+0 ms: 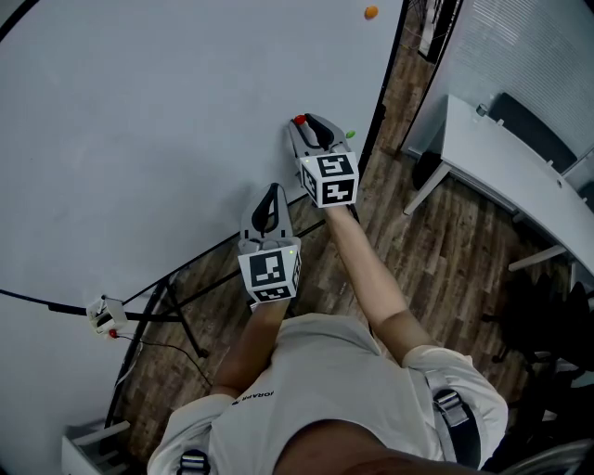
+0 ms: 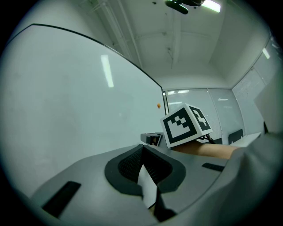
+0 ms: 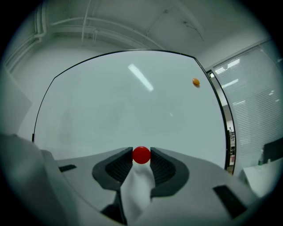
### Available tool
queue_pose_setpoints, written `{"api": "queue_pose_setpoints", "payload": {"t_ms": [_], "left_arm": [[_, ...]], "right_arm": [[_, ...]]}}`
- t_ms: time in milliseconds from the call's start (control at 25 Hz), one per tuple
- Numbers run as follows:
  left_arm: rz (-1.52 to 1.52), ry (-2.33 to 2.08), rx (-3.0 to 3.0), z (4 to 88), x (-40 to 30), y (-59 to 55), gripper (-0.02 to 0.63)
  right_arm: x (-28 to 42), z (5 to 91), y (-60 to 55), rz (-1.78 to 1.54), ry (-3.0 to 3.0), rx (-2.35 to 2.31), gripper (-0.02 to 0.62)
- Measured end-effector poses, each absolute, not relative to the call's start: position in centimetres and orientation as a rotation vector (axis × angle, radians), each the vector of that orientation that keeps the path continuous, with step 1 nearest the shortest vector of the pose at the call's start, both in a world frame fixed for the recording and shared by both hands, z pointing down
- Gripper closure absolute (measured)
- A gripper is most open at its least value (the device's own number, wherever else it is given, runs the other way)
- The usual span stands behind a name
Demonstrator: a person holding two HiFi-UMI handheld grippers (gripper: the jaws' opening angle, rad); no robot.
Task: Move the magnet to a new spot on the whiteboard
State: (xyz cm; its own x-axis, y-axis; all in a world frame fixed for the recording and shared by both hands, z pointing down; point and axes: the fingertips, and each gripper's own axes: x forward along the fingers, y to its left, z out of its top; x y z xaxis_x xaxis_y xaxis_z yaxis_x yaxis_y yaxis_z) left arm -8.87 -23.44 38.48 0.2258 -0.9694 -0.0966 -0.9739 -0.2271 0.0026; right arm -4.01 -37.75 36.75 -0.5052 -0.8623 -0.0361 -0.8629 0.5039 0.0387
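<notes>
Pinching the small round red magnet (image 3: 141, 155) across its widest part, the right gripper (image 1: 307, 129) has its ribbed black pads (image 3: 118, 167) pressed on both sides of it, right at the jaw tips. The magnet sits against the large white whiteboard (image 1: 167, 121), near the lower right corner and just inside the right edge; whether it is stuck to the surface or lifted off, no view settles. It looks hard, light and glossy, so it would likely squirt out of a loose hold. The board's pull should resist a straight lift, and a tilt or slide seems easier. The present hold, square across the middle, looks like the right one. The right forearm (image 1: 367, 269) reaches well forward with the gripper level and facing the board. The left gripper (image 1: 271, 191) hangs nearer the body, by the board's lower edge, jaws together on nothing. A small orange magnet (image 1: 371, 12) sits far up the right edge.
</notes>
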Motion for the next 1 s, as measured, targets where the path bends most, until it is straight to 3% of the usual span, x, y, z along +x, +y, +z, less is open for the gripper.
{"api": "queue_pose_setpoints", "payload": {"t_ms": [1000], "left_arm": [[0.111, 1.919, -2.423, 38.7, -8.8, -23.7, 0.604]], "right_arm": [[-4.8, 35.9, -40.1, 0.069, 2.719, -1.535, 0.463]]}}
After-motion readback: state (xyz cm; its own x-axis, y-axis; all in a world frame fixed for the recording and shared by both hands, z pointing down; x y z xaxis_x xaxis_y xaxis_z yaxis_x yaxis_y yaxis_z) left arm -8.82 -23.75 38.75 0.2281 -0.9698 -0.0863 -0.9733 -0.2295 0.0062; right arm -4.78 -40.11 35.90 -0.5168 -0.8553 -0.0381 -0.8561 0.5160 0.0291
